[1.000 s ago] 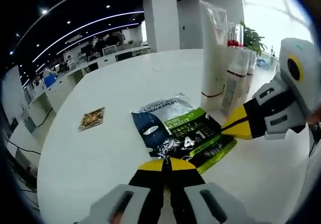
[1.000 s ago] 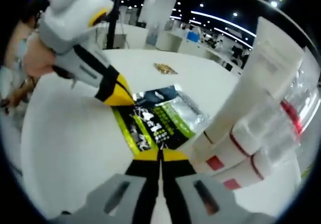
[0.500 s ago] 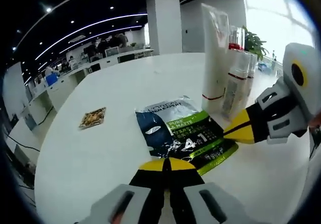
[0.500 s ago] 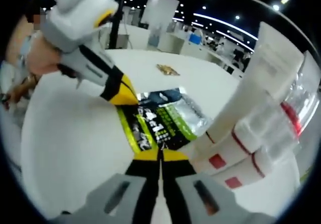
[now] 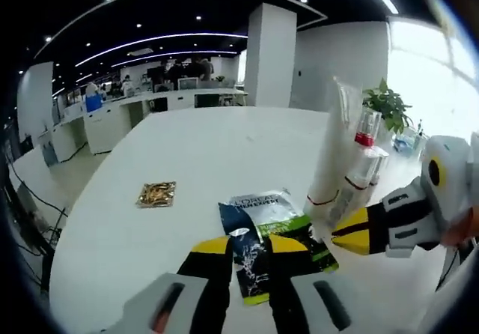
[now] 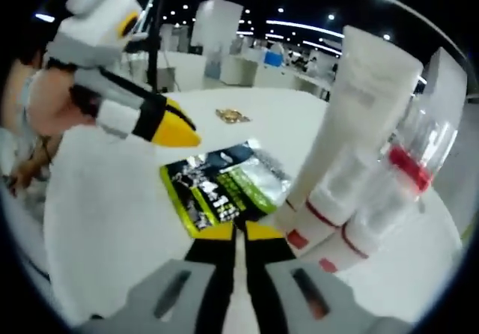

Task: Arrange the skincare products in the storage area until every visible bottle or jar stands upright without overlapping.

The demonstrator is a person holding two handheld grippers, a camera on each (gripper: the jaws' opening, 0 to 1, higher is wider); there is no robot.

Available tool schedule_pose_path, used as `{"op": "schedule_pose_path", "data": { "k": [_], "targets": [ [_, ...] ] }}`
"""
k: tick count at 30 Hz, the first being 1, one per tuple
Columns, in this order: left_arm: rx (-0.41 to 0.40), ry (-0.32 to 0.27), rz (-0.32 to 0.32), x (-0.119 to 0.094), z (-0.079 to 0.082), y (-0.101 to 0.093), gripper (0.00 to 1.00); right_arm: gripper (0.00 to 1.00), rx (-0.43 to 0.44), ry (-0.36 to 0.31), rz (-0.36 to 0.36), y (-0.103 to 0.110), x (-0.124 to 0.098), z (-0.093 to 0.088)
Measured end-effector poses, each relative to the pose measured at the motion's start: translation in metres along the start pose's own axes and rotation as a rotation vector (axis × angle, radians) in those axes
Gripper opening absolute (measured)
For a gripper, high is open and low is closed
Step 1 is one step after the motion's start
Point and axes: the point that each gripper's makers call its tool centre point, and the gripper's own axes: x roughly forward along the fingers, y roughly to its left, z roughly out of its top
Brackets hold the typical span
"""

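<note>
Tubes point(image 6: 352, 147) upright, flat sachet point(image 6: 224, 184) beside, gold packet point(image 5: 156, 194) apart

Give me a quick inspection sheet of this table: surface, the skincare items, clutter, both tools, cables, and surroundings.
Surface: white table, mostly bare.
Job's things: white tubes with red bands standing upright, close together; green and black sachet lying flat beside them.
Clutter: small gold packet lying apart from the rest.
Tools: left tool open, jaws either side of the sachet's near edge; right tool shut, tips at the sachet's edge.
Cables: dark cables on the floor beside the table.
Surroundings: open office with desks, pillar, ceiling light strips, potted plant.
</note>
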Motion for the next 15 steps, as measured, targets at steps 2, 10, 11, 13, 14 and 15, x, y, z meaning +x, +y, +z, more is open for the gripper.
{"op": "schedule_pose_path", "data": {
  "k": [2, 10, 11, 13, 14, 15],
  "targets": [
    [-0.013, -0.039, 0.051, -0.004, 0.01, 0.013, 0.17, 0.04, 0.026, -0.016, 0.014, 0.003, -0.007, 0.002],
    [-0.09, -0.101, 0.118, -0.016, 0.039, 0.052, 0.26, 0.05, 0.113, -0.02, 0.022, 0.003, -0.032, -0.015],
    [-0.096, -0.114, 0.134, -0.016, 0.047, 0.059, 0.3, 0.05, 0.119, -0.016, 0.015, 0.001, -0.035, -0.018],
    [-0.102, -0.129, 0.149, -0.016, 0.057, 0.069, 0.37, 0.05, 0.131, -0.013, 0.006, -0.002, -0.039, -0.02],
    [-0.101, -0.132, 0.157, -0.015, 0.062, 0.073, 0.41, 0.06, 0.152, -0.014, 0.001, -0.003, -0.042, -0.022],
    [-0.092, -0.13, 0.164, -0.013, 0.065, 0.077, 0.43, 0.06, 0.163, -0.015, -0.001, -0.004, -0.044, -0.022]
  ]
}}
